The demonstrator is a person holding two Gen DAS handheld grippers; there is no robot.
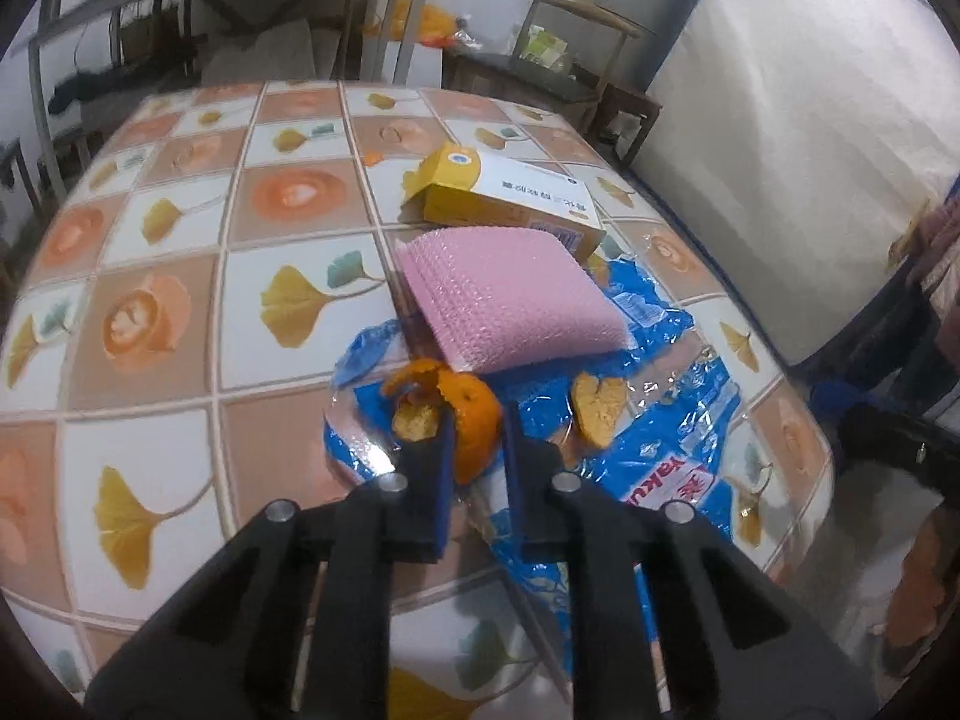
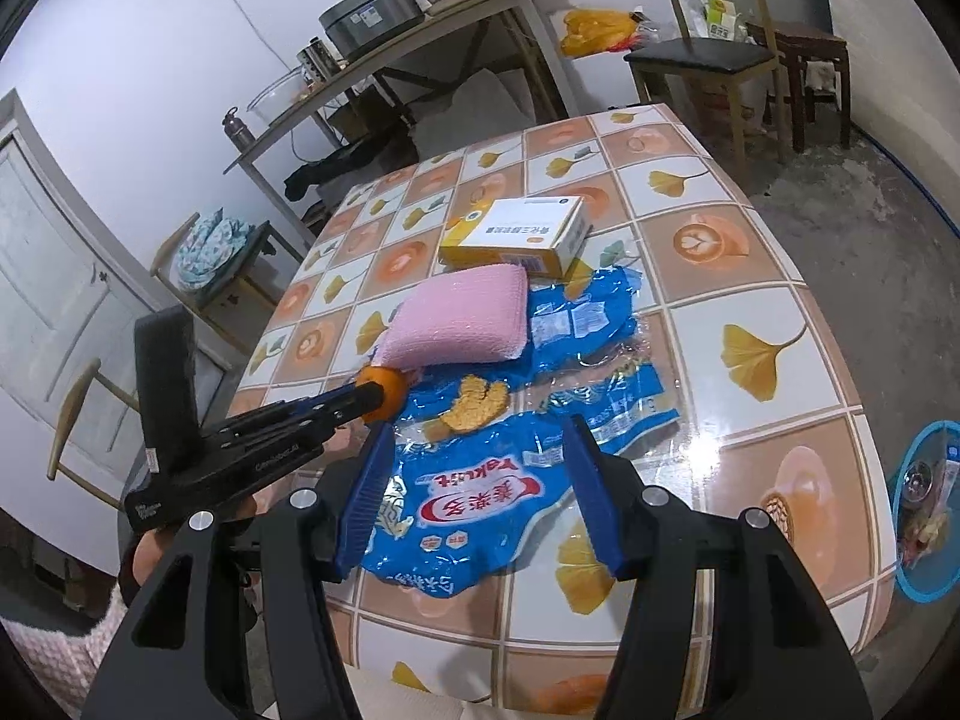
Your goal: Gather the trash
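Left claw (image 1: 477,438) clamped on orange peel (image 1: 474,420), which sits on the blue wrapper (image 2: 480,492). Right claw (image 2: 477,492) open over that wrapper, empty. Second peel (image 2: 477,405) just beyond; pink pad (image 2: 462,312), box (image 2: 522,234) farther. Lift straight, keep pinch firm; thin peel may slip.

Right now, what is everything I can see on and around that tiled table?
orange peel: two pieces, orange; one in the left gripper, the other loose on the wrapper
plastic wrapper: one, blue, near table edge
bubble wrap: one pad, pink, mid-table
box: one, yellow and white, behind the pad
table: one, leaf-patterned tiles
trash bin: one, blue rim, on the floor
chairs: several, wooden, around
left gripper: black, shut on peel
right gripper: black, open over wrapper
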